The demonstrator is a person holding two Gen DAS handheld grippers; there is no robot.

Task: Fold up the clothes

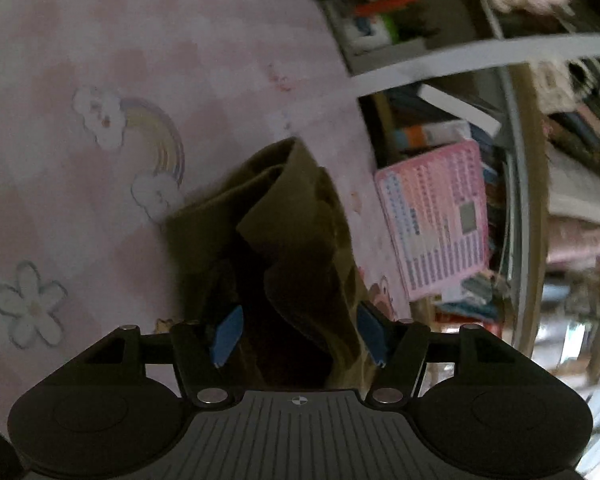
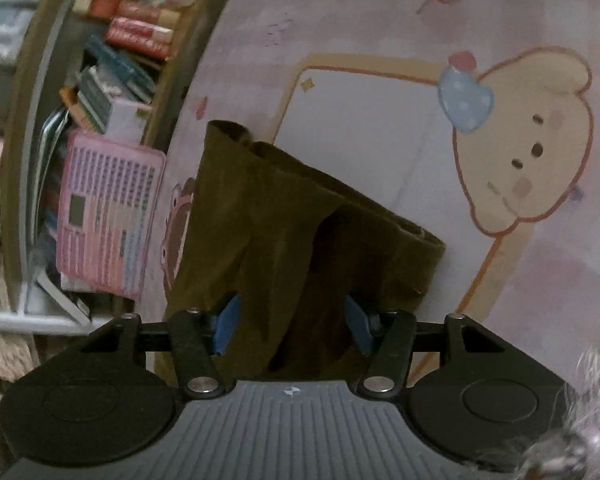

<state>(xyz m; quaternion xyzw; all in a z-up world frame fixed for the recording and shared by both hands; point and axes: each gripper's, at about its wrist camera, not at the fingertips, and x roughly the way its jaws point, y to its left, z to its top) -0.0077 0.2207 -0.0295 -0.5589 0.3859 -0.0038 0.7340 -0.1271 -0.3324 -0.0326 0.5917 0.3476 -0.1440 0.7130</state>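
Across the pale pink cartoon-printed play mat [image 2: 380, 32], with its rainbow, flower and big cream bear face, hangs the one garment in play: a dark olive-brown cloth garment [image 2: 284, 216], bunched in deep folds and lifted, its far end apparently touching the mat near the bear. Beyond the mat's edge stands a shelf unit [image 1: 512, 160] crammed with books and stacked papers, a pink printed chart [image 1: 432, 220] leaning against its front. The left gripper [image 1: 298, 334] has its blue pads spread with the brown cloth filling the gap between them, and the right gripper [image 2: 292, 326] looks much the same; whether either one actually clenches the fabric I cannot tell. Judging by the crumpled, hanging shape, folding is at an early stage: no neat fold shows yet, and smoothing, laying flat and folding remain
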